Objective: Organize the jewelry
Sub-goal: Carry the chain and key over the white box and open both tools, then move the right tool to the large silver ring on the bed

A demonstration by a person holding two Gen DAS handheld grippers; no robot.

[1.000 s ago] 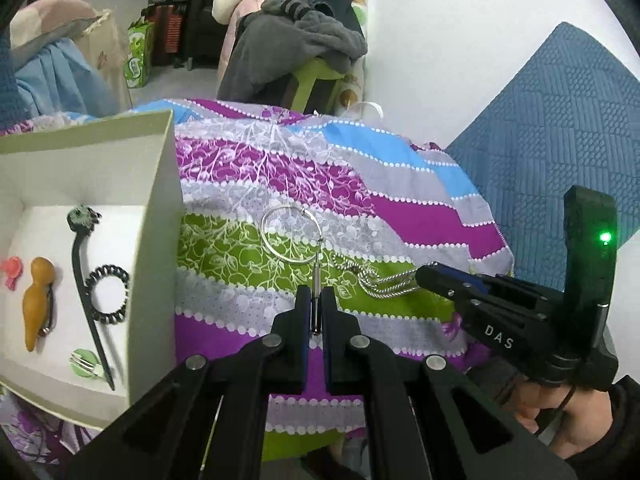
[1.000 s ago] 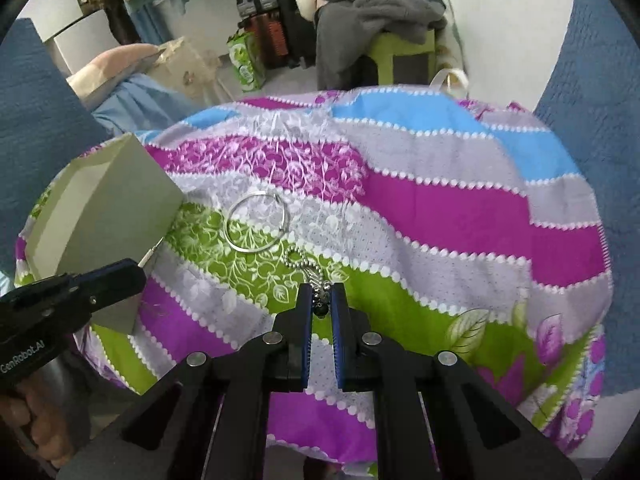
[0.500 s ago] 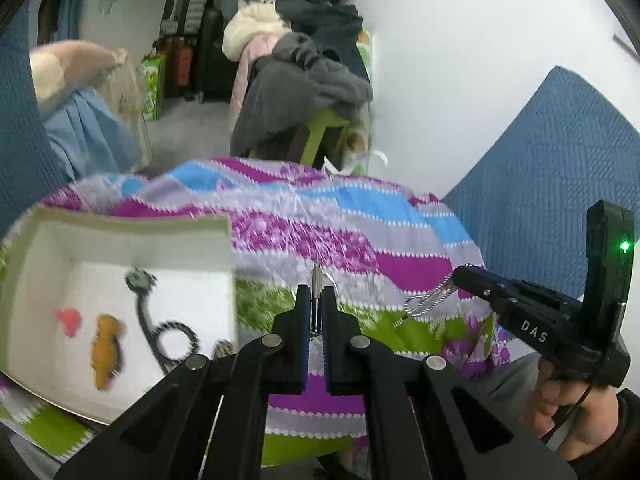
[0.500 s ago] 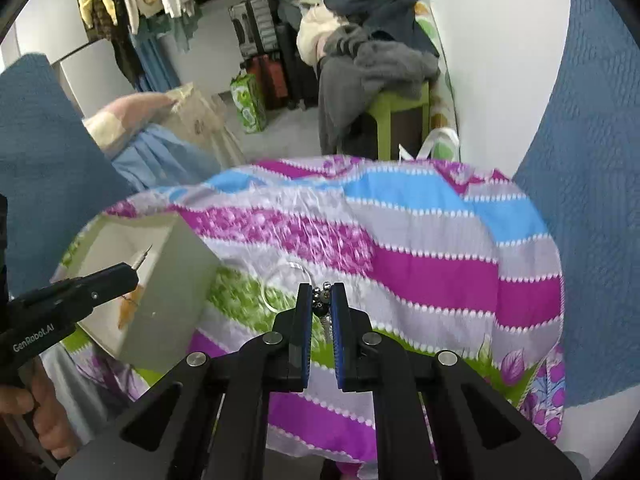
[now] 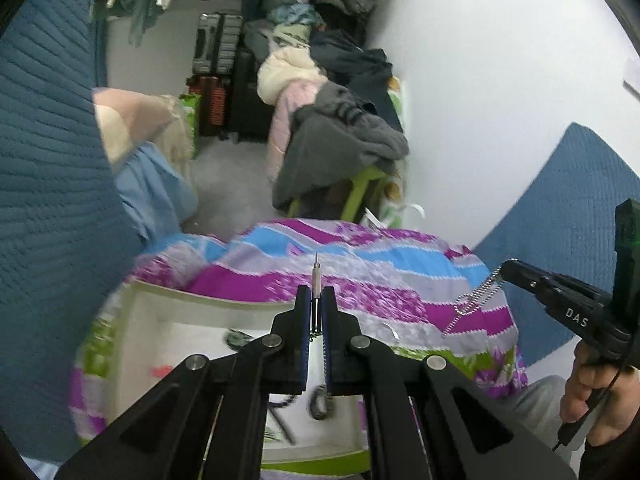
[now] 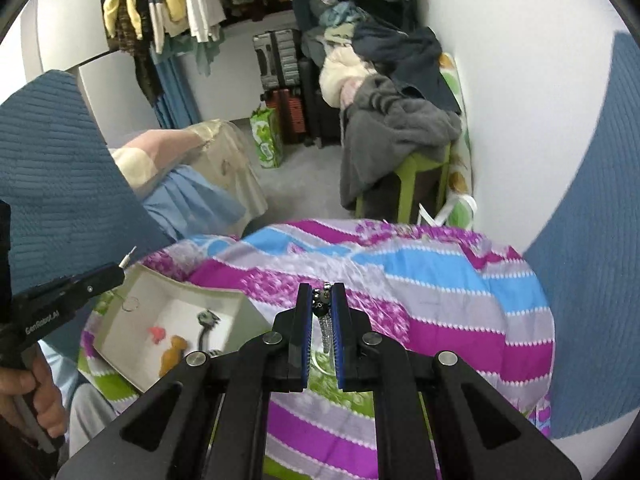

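Observation:
A silver chain necklace hangs lifted between both grippers. My left gripper (image 5: 316, 300) is shut on its thin metal bar (image 5: 316, 276), which sticks out past the fingertips, above the white box (image 5: 160, 300). My right gripper (image 6: 324, 300) is shut on the chain (image 6: 326, 332) beside some dark beads. From the left wrist view the right gripper (image 5: 506, 270) is at the right with a loop of chain (image 5: 474, 302) dangling. From the right wrist view the left gripper (image 6: 116, 274) is over the box (image 6: 240, 308), and a thin ring (image 6: 130, 303) hangs below it.
The box sits on a striped purple, blue and green cloth (image 6: 440, 304) and holds a red piece (image 6: 157, 332), an orange gourd charm (image 6: 174, 350) and a green-topped hair stick (image 6: 206, 322). Blue quilted cushions (image 6: 592, 280) flank the cloth. Piled clothes (image 6: 392, 128) lie beyond.
Both grippers have risen and lifted the necklace off the cloth. The left gripper has shifted over the white box, and both views now take in more of the room.

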